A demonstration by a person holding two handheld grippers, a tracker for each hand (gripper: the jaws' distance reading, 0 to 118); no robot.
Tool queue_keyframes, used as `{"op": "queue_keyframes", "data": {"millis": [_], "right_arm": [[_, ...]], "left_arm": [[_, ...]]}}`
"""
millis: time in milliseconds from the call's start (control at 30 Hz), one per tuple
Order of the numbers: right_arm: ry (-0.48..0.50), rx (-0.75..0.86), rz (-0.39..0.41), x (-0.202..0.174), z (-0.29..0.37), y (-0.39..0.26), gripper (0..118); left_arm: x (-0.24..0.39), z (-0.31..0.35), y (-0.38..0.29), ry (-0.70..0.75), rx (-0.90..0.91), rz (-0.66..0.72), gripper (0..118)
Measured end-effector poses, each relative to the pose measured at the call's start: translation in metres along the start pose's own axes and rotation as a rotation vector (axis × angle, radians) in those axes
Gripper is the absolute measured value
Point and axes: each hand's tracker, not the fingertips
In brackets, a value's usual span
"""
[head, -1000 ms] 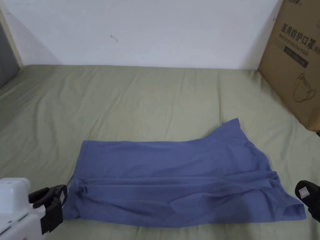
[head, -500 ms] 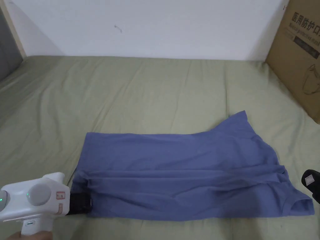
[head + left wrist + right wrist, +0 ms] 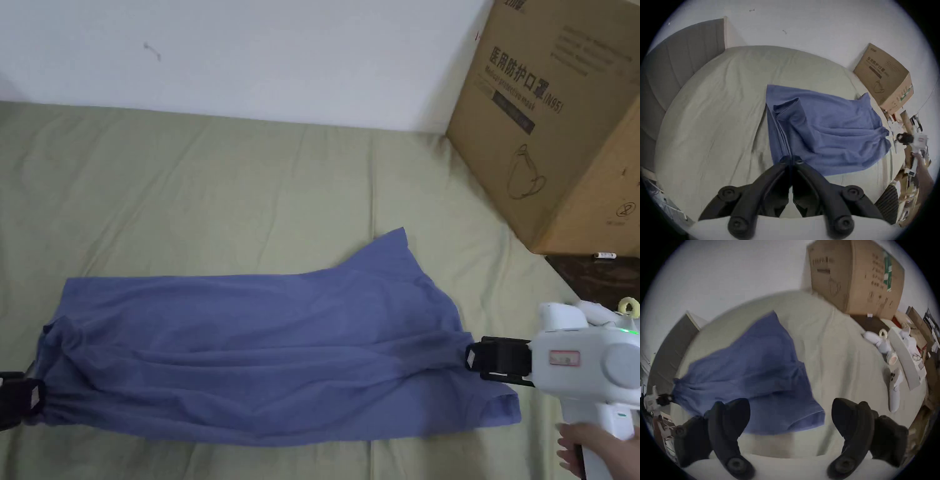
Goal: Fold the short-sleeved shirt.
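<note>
A blue short-sleeved shirt (image 3: 262, 350) lies folded lengthwise across the green bed sheet (image 3: 219, 187). My left gripper (image 3: 19, 406) is at the shirt's left end, which is gathered into a bunch there. In the left gripper view its jaws (image 3: 791, 160) meet on the shirt's (image 3: 826, 129) hem. My right gripper (image 3: 475, 365), white with black jaws and held by a hand, is at the shirt's right end. In the right gripper view it (image 3: 791, 415) stands wide open, with the shirt's (image 3: 745, 369) edge lying between and under the jaws.
A large cardboard box (image 3: 550, 125) stands at the back right, against the white wall. Below it is a dark surface (image 3: 600, 275). White devices (image 3: 893, 392) lie at the bed's right edge. A grey headboard (image 3: 680, 65) closes the left end.
The head camera has swung right. My left gripper went from open beside the hem to shut on it, bunching that end. My right gripper came in from the right to the shirt's right end.
</note>
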Motion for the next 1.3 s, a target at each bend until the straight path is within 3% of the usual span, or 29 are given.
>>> {"op": "queue_keyframes", "data": {"millis": [133, 167, 200, 267, 333, 400, 500, 667, 767, 833, 1033, 1067, 1100, 1133, 1167, 1200, 1233, 1300], "right_arm": [[-0.089, -0.143, -0.061, 0.024, -0.054, 0.007, 101], [-0.079, -0.186, -0.047, 0.028, -0.064, 0.005, 94], [-0.074, -0.216, -0.035, 0.029, -0.071, 0.001, 78], [-0.045, -0.221, -0.035, 0.029, -0.073, -0.007, 71], [-0.044, -0.147, 0.026, 0.021, -0.059, -0.009, 62], [-0.033, -0.159, 0.048, 0.019, -0.052, -0.007, 4], [0.001, -0.157, 0.068, 0.018, -0.031, -0.003, 4], [0.066, -0.086, 0.030, 0.024, 0.035, -0.009, 4], [0.094, -0.102, 0.030, 0.021, 0.073, -0.036, 4], [0.109, -0.129, 0.048, 0.019, 0.089, -0.063, 4], [0.014, -0.252, 0.004, 0.016, 0.059, -0.134, 5], [-0.001, -0.258, -0.007, 0.014, 0.052, -0.139, 6], [-0.009, -0.260, -0.018, 0.012, 0.049, -0.142, 12], [-0.016, -0.261, -0.022, 0.020, 0.040, -0.141, 21], [-0.036, -0.264, -0.014, 0.017, 0.041, -0.140, 35], [-0.054, -0.264, -0.001, 0.013, 0.045, -0.139, 59], [-0.058, -0.253, 0.013, 0.011, 0.050, -0.137, 72], [-0.094, -0.246, 0.036, 0.007, 0.057, -0.129, 76]], "left_arm": [[-0.004, 0.002, 0.003, 0.017, -0.007, -0.002, 1], [-0.006, 0.001, 0.004, 0.025, -0.018, 0.001, 1], [-0.008, -0.001, 0.002, 0.027, -0.030, 0.010, 1], [-0.010, -0.007, -0.003, 0.021, -0.051, 0.026, 1], [-0.013, -0.013, -0.004, 0.029, -0.070, 0.022, 1], [-0.014, -0.018, -0.006, 0.026, -0.081, 0.019, 1], [-0.017, -0.013, -0.004, 0.023, -0.074, 0.031, 1], [-0.017, 0.022, -0.002, 0.005, -0.043, 0.001, 1], [-0.023, 0.046, -0.015, 0.045, -0.082, -0.089, 1], [-0.029, 0.057, -0.036, 0.033, -0.132, -0.058, 1], [-0.049, 0.034, -0.100, -0.010, -0.337, 0.007, 3], [-0.052, 0.031, -0.103, -0.025, -0.336, 0.036, 10], [-0.058, 0.026, -0.104, -0.024, -0.323, 0.056, 37], [-0.060, 0.027, -0.104, -0.022, -0.312, 0.077, 71], [-0.060, 0.031, -0.102, 0.006, -0.310, 0.077, 95], [-0.060, 0.034, -0.101, 0.024, -0.301, 0.069, 97], [-0.060, 0.041, -0.097, 0.038, -0.274, 0.057, 97], [-0.064, 0.054, -0.091, 0.029, -0.232, 0.090, 97]]}}
